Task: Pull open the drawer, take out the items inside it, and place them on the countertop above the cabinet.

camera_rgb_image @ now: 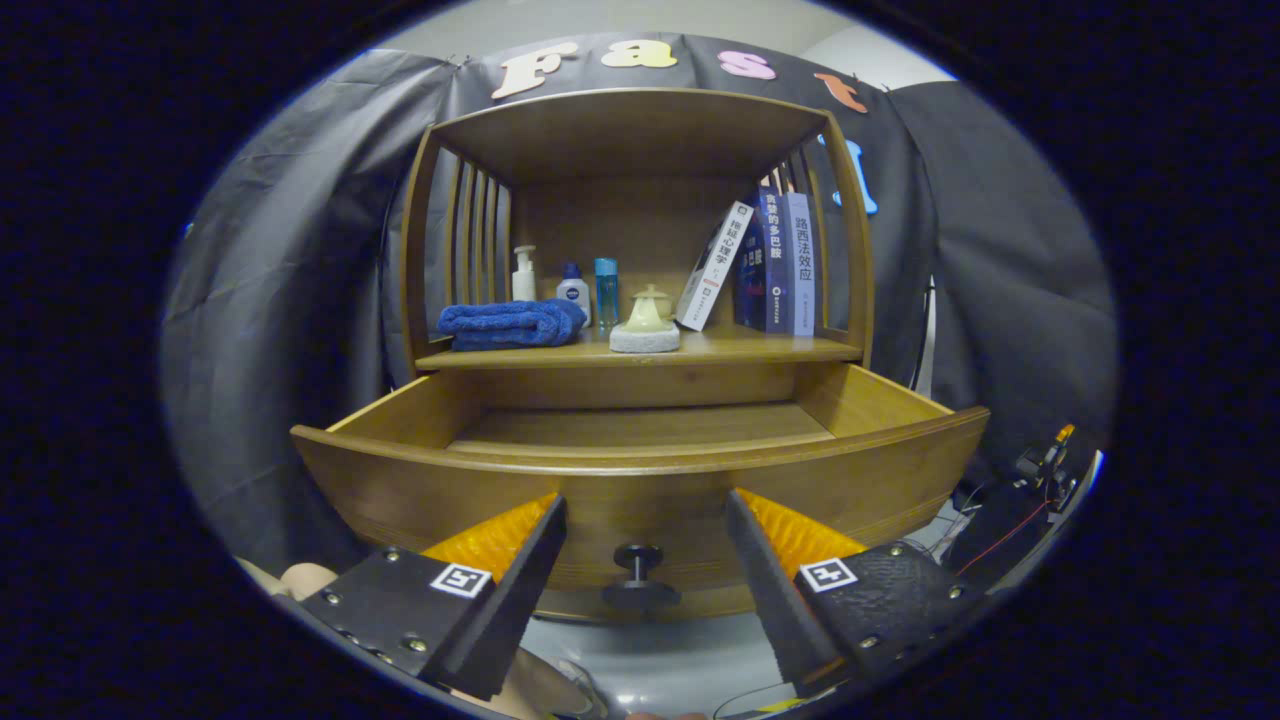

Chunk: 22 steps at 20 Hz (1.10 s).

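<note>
Dark cloth is hung behind a wooden cabinet (640,300), whose open shelf serves as the bench (760,349) above the drawer. Along that bench, from left to right, are noted: a folded blue towel (510,324), a white pump bottle (524,273), a small white bottle with a blue cap (573,290), a clear blue bottle (606,290), a pale lidded pot on a grey base (646,322), one white book leaning (714,265) and two blue books standing (785,262). The drawer (640,470) is pulled well out below; its visible floor appears bare, though the near strip behind the front panel is hidden. The tool (640,520) is held with its fingers spread apart, gripping nothing, just in front of the drawer face, with the dark knob (639,565) between them. Task judged near its end, or the contents cannot be confirmed from this angle. Risks: a low item behind the panel may be missed; a careless reach may strike the drawer rim, or the leaning book may be knocked over if more is set on the crowded bench.
</note>
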Available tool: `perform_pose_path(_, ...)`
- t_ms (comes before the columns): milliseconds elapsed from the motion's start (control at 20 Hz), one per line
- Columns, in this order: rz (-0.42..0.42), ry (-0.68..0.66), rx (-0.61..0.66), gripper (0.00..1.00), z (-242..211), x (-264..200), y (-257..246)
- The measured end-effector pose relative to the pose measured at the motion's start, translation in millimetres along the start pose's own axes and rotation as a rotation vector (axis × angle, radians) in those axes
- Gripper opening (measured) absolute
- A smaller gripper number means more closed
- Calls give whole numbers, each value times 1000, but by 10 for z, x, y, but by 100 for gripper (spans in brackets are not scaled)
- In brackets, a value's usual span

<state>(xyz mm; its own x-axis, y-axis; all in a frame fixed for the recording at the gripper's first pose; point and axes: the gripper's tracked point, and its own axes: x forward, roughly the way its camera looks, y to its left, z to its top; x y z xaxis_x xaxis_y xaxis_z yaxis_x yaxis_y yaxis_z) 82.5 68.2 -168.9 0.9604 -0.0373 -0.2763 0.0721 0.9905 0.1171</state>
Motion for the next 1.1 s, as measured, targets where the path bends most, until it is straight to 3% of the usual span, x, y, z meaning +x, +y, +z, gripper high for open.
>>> perform_pose_path(1100, 3, -35, -11, 97, 333, 1083, 12)
